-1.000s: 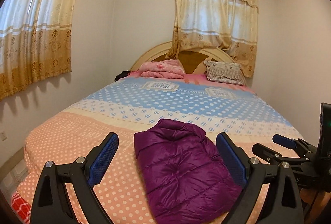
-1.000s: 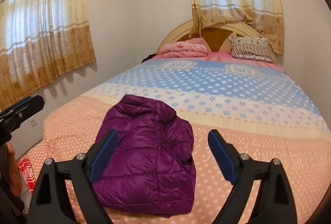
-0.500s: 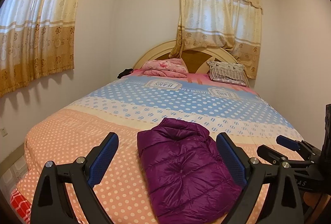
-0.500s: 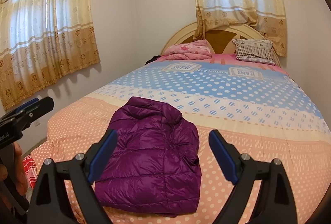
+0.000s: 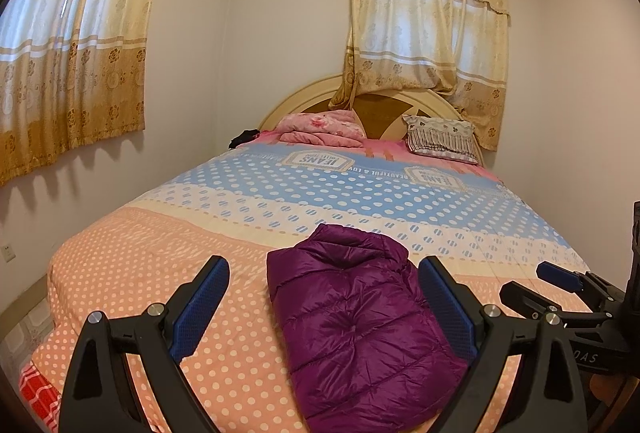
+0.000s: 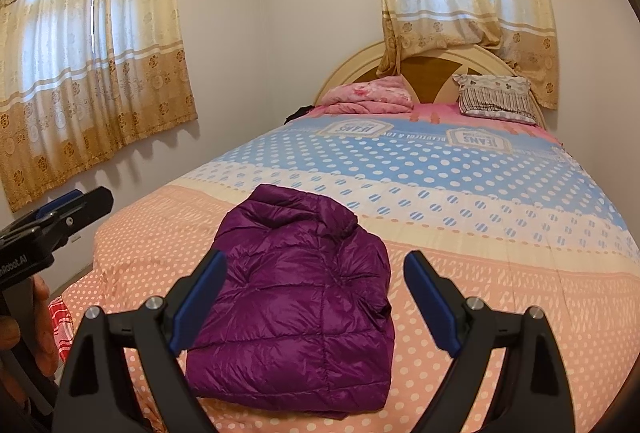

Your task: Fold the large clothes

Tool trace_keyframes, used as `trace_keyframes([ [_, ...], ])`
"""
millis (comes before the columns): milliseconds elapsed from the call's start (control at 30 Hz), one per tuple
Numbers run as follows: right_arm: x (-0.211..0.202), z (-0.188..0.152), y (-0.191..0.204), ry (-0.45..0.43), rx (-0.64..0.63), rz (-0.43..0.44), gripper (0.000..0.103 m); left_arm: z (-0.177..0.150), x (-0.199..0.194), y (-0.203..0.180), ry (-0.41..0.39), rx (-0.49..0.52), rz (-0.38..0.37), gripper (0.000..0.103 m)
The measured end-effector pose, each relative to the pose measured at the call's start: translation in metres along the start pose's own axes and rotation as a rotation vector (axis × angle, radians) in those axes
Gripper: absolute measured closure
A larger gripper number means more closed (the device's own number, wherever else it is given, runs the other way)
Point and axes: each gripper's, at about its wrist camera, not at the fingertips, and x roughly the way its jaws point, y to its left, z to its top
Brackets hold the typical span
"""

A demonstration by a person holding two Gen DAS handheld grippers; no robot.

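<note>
Two grippers hover above the near end of the bed (image 5: pixel 160 257), both spread wide and holding nothing. The left gripper (image 5: pixel 324 303) and the right gripper (image 6: pixel 312 297) point toward the folded purple puffer jacket (image 6: pixel 296 297), which lies on the peach dotted quilt near the foot, well apart from the far pillow (image 6: pixel 494 97).

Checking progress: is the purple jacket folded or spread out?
Folded: the purple jacket lies as a compact rectangle on the bed, no sleeves sticking out.
</note>
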Motion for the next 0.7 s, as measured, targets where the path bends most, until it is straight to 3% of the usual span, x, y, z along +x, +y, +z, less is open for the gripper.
trace_keyframes([
  [700,0.0005,-0.0023,0.0013,0.008,0.001,0.002,0.011,-0.002,0.0014,0.0007,0.007,-0.004,0.009,0.007],
])
